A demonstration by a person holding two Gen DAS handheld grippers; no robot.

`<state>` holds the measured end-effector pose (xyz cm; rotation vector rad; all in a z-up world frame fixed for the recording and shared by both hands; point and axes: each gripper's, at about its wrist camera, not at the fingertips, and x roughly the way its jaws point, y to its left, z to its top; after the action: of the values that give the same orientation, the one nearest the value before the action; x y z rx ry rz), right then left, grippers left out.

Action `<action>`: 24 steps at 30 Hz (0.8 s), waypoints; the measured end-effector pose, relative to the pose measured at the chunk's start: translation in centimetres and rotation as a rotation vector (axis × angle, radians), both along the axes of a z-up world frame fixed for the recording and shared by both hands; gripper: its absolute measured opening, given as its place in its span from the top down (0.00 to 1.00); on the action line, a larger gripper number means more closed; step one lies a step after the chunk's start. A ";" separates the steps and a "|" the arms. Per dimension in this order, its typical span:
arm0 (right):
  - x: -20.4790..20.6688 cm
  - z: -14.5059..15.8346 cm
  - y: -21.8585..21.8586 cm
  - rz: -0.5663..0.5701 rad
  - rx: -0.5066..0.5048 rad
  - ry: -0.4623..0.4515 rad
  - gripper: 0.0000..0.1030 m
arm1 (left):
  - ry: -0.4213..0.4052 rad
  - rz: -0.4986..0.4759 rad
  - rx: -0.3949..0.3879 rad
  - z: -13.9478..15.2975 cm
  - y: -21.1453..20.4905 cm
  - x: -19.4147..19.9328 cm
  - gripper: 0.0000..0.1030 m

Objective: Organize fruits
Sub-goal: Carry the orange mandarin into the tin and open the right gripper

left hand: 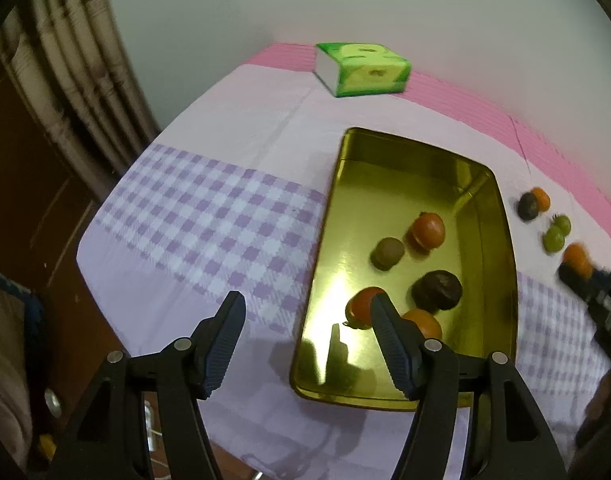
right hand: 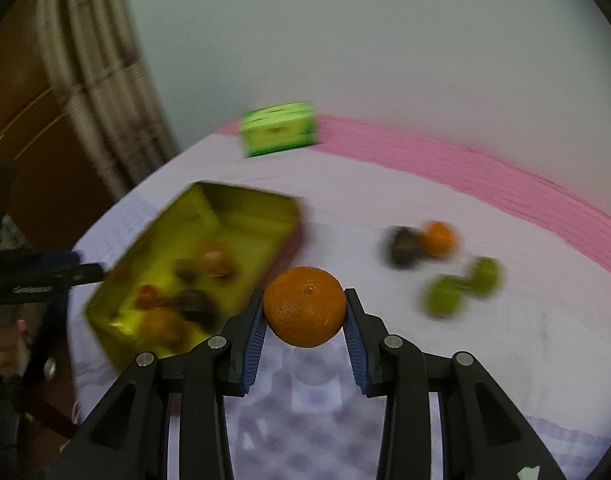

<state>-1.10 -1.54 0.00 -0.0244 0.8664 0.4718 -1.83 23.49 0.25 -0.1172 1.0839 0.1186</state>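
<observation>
Evidently bound for the gold tray point(right hand: 193, 216) at left, the right gripper point(right hand: 305, 312) clamps a mandarin point(right hand: 304, 306); the left gripper point(left hand: 305, 320) hangs apart, empty.

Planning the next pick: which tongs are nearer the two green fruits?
Right. The right tongs, shut on an orange, are just beside the green fruits; the left tongs hang open across the gold tray.

Your left gripper point(left hand: 305, 312) is matte black plastic with angular, triangular cut-out arms, round silver pins at the joints and dark blue ribbed pads point(left hand: 225, 344) lining both fingers. Your right gripper point(right hand: 304, 308) matches it: black frame, silver pins, brighter blue ribbed pads point(right hand: 254, 344) at lower centre.
</observation>
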 end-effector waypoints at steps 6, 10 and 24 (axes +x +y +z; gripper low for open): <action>-0.6 -1.7 5.6 0.130 -0.050 0.047 0.66 | -0.010 0.035 -0.018 -0.1 0.9 -0.1 0.36; -1.0 -2.8 7.2 0.166 -0.086 0.073 0.66 | -0.007 0.032 -0.017 -0.2 0.9 0.0 0.36; -1.5 -4.5 9.2 0.223 -0.156 0.089 0.64 | -0.001 0.014 0.001 -0.4 0.5 0.0 0.36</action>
<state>-2.59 7.63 -4.48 -0.2471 0.9921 0.6163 -1.80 24.03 -0.11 -0.1242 1.0821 0.1311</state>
